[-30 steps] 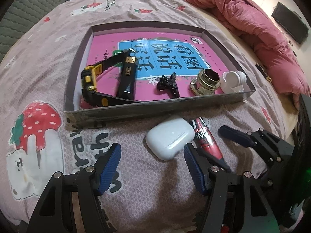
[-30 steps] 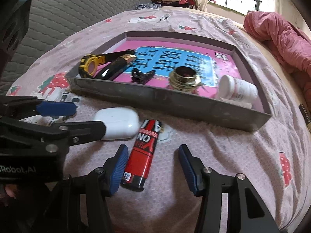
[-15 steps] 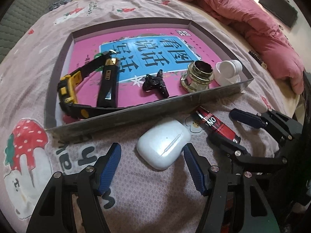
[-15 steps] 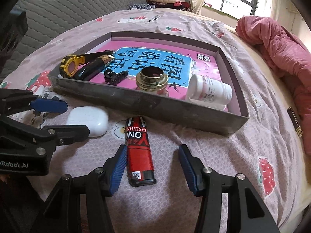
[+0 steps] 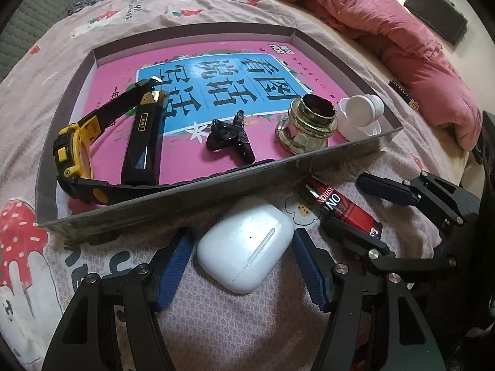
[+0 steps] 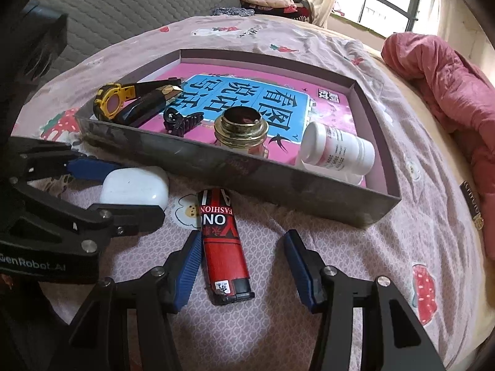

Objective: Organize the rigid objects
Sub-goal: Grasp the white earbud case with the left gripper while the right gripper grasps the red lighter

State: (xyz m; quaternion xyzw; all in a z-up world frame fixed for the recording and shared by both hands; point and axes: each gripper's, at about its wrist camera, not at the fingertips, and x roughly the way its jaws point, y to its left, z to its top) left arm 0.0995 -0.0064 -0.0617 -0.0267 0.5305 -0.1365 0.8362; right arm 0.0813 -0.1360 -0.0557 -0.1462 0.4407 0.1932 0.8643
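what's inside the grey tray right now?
Inside the grey tray: pink book lining the floor, yellow-black watch, black lighter, black hair clip, brass cap, white pill bottle on its side. Whatever's beneath the book is covered.

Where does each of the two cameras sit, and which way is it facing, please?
Left wrist: on the left gripper, looking down at the white earbud case; the right gripper shows too.
Right wrist: on the right gripper, looking down at the red lighter; the left gripper shows.
Shared: case, lighter, tray, bed.
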